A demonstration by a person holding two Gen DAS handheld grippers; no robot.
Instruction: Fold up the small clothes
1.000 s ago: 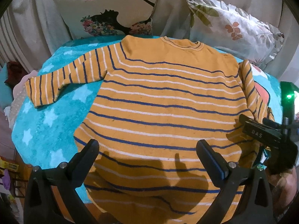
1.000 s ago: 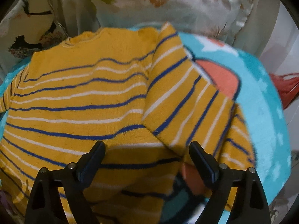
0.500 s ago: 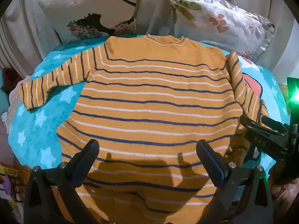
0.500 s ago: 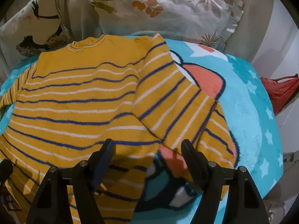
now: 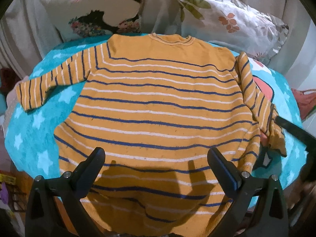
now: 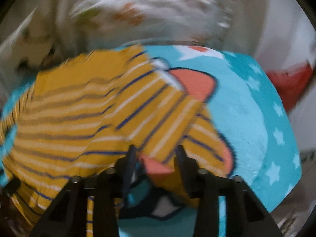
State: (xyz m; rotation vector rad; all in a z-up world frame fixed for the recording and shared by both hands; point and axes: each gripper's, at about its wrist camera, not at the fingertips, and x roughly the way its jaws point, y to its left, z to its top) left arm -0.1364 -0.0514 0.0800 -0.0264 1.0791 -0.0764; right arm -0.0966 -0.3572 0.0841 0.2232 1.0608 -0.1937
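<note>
A small mustard-yellow sweater (image 5: pixel 158 106) with blue and white stripes lies flat, neck away from me, on a turquoise star blanket (image 5: pixel 35 122). Its left sleeve (image 5: pixel 51 83) stretches out to the left. Its right sleeve (image 6: pixel 158 114) lies folded down along the right side. My left gripper (image 5: pixel 156 162) is open and empty above the hem. My right gripper (image 6: pixel 156 156) has its jaws narrowed around the cuff end of the right sleeve; the view is blurred, so contact is unclear. One dark right finger (image 5: pixel 290 130) shows beside the sleeve in the left wrist view.
Two patterned pillows (image 5: pixel 102 13) (image 5: pixel 233 19) lean against the backrest behind the blanket. A red item (image 6: pixel 290 85) lies off the blanket's right edge. The blanket has an orange and white figure (image 6: pixel 193 83) under the right sleeve.
My right gripper has narrowed its jaws and moved in onto the right sleeve's cuff end. My left gripper has drawn back slightly and stays open.
</note>
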